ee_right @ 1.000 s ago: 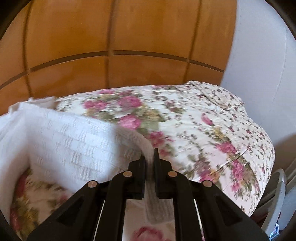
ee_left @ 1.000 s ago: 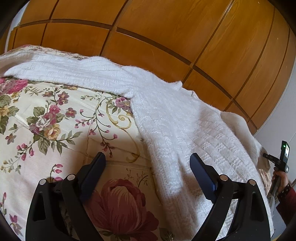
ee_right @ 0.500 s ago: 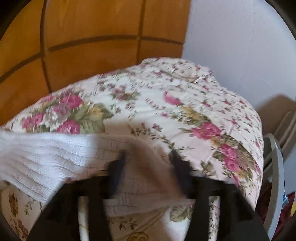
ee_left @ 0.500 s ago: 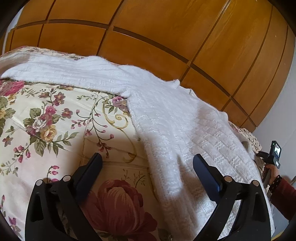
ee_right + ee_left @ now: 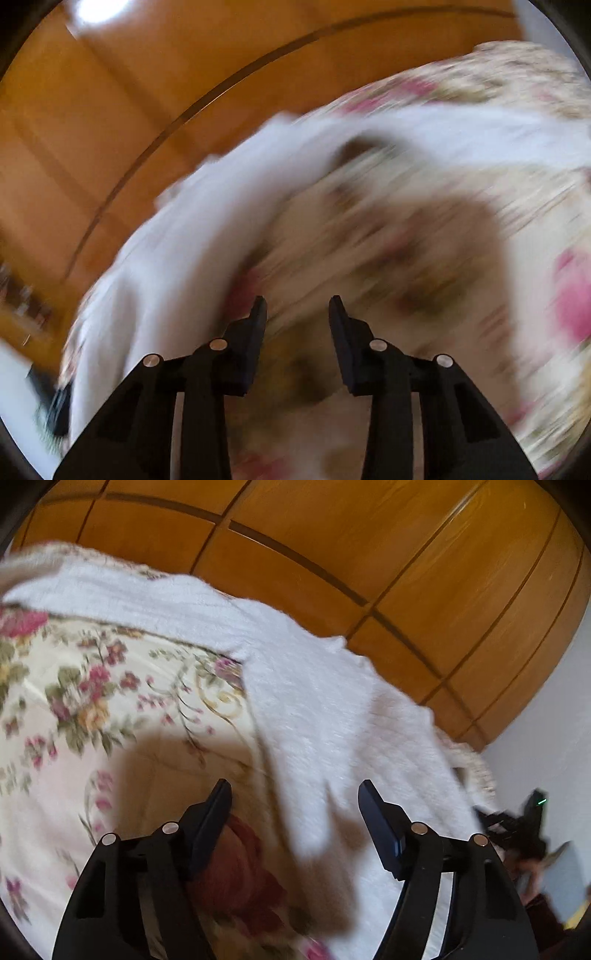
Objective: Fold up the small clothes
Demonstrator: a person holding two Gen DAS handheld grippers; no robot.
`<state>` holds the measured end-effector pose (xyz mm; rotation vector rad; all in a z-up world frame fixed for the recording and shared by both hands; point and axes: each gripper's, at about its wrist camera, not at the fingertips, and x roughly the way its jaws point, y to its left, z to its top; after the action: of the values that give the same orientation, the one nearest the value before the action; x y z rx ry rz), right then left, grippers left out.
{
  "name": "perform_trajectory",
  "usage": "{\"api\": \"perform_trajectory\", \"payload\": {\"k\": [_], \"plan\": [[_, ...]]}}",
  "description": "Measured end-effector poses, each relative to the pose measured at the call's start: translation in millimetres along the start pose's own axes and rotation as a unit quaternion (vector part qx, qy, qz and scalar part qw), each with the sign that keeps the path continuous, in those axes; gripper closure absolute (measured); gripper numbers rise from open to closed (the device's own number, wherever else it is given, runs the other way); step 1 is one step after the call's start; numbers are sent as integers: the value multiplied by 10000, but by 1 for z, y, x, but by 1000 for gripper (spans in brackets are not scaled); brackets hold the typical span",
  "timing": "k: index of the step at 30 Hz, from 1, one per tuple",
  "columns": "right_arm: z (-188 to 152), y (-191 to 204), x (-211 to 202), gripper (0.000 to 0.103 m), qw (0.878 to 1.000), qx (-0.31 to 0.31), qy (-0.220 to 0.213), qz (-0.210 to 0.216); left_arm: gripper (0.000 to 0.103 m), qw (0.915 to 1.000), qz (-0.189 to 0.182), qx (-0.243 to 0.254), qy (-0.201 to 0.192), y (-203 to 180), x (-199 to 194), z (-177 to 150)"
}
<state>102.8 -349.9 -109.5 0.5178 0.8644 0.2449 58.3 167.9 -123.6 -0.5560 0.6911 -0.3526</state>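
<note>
Black left claw (image 5: 295, 794) sits released, jaws just been narrowing, w/ the edge of the white knit sweater (image 5: 325, 709) lying under the gap but no pad pressing it. Right claw (image 5: 297, 306) is also released, jaws just been closing in, nothing between them, only blurred floral bedspread (image 5: 424, 258) below. Sweater lies spread on the bed, one sleeve (image 5: 129, 598) stretched out along the far side by the wooden wardrobe doors (image 5: 369, 554), body running toward the right claw. Judging by that, folding has barely begun: sleeves and body are left to fold. No brand, label or writing readable anywhere; right view too blurred to check
</note>
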Motion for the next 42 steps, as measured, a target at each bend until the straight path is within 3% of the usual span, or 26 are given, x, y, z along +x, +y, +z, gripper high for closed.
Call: {"api": "perform_trajectory", "payload": {"k": [2, 5, 7, 11, 12, 13, 14, 15, 17, 19, 21, 25, 29, 31, 34, 35, 36, 37, 38, 40, 41, 42], "plan": [[-20, 26, 7, 69, 9990, -289, 201, 281, 33, 9983, -508, -271, 79, -1, -6, -8], [-46, 52, 17, 68, 9965, -478, 382, 561, 33, 9956, -854, -349, 180, -7, -8, -20], [-55, 57, 19, 68, 9970, -310, 284, 653, 33, 9938, -1028, -281, 302, -16, -5, -31], [-61, 59, 26, 68, 9899, 414, 346, 1307, 33, 9919, -1138, 54, 562, -38, 2, -45], [-61, 60, 28, 68, 9883, 480, 371, 1401, 36, 9903, -1238, 64, 633, -42, 3, -47], [-61, 63, 31, 68, 9869, 508, 412, 1477, 51, 9876, -1381, 10, 747, -44, 7, -47], [-60, 67, 33, 75, 9841, 510, 494, 1631, 66, 9845, -1493, -88, 915, -45, 12, -48], [-60, 68, 35, 88, 9813, 510, 562, 1767, 72, 9840, -1418, -137, 1073, -46, 16, -49], [-59, 76, 35, 97, 9793, 400, 685, 1860, 85, 9868, -1233, -81, 1050, -48, 15, -51], [-57, 77, 29, 98, 9784, 394, 669, 1915, 95, 9885, -1170, -211, 936, -46, 7, -48], [-50, 71, 15, 99, 9753, 563, 520, 2072, 96, 9909, -1044, -344, 771, -39, -6, -42], [-31, 58, -38, 99, 9821, 422, -59, 1837, 97, 9948, -866, -320, 424, -34, -39, -30], [-23, 41, -79, 99, 9898, 143, -400, 1363, 97, 9976, -643, -131, 210, -31, -65, -22], [-23, 32, -84, 99, 9943, -21, -441, 971, 97, 9986, -349, 40, 400, -26, -57, -25], [-35, 14, -62, 94, 9976, 72, 51, 686, 96, 9952, -66, 203, 951, -21, -37, -40], [-42, 12, -54, 87, 9980, 37, 189, 598, 89, 9941, 46, 269, 1053, -21, -31, -44], [-49, 13, -47, 54, 9984, -32, 275, 488, 84, 9949, -28, 269, 970, -21, -32, -47], [-55, 11, -45, 38, 9984, -33, 312, 479, 66, 9957, -197, 205, 880, -20, -35, -48], [-60, 7, -44, 31, 9971, 104, 278, 697, 46, 9958, -399, 99, 821, -18, -40, -48], [-66, 2, -38, 34, 9898, 428, 430, 1285, 37, 9956, -653, -106, 663, -15, -45, -47], [-69, -1, -34, 46, 9882, 516, 520, 1342, 37, 9958, -632, -147, 650, -16, -42, -46], [-70, 2, -26, 65, 9886, 517, 593, 1283, 37, 9959, -556, -126, 707, -16, -36, -44]]}}
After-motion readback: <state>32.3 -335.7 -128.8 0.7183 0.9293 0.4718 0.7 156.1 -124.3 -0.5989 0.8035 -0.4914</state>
